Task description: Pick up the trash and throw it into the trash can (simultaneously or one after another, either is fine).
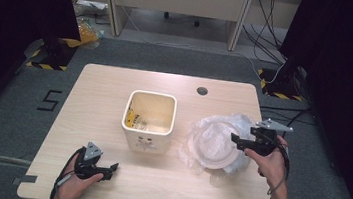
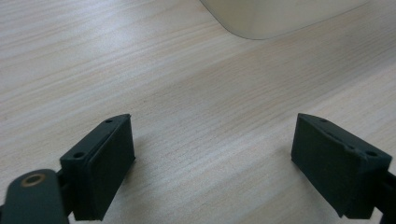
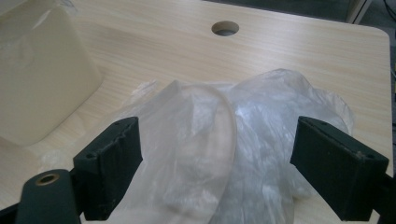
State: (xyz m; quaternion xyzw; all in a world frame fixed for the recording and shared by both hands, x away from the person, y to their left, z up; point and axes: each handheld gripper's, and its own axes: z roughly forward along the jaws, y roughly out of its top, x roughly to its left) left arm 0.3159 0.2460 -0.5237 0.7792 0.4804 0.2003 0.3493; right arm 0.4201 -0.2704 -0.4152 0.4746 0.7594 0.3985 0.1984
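From the high view, the right gripper [image 1: 243,140] hangs over the near-right side of a crumpled clear plastic bag [image 1: 220,139] that has a round ring or lid shape in it, and its jaws stand apart, holding nothing. To the left of that gripper stands a cream bin [image 1: 149,120] with some yellow scraps inside. The left gripper [image 1: 108,168] rests low by the front edge of the table [image 1: 105,86], well apart from the bag, with the bin ahead of it and a bit to its right. The bag is not yet picked up and not yet at the bin, so most of the work looks left to do. In the left gripper view, both jaws are spread wide over bare wood, gripping nothing, and the bin's bottom corner [image 2: 275,18] shows far ahead. In the right gripper view, the bag [image 3: 224,149] lies right between and in front of the open jaws, maybe touching the left one, though the clear film makes that hard to tell. The bin [image 3: 42,79] stands off to the left, and a round hole [image 3: 225,28] in the table lies far ahead. Nothing blocks the way from bag to bin, but the floppy, slippery film may slide out of a pinch.
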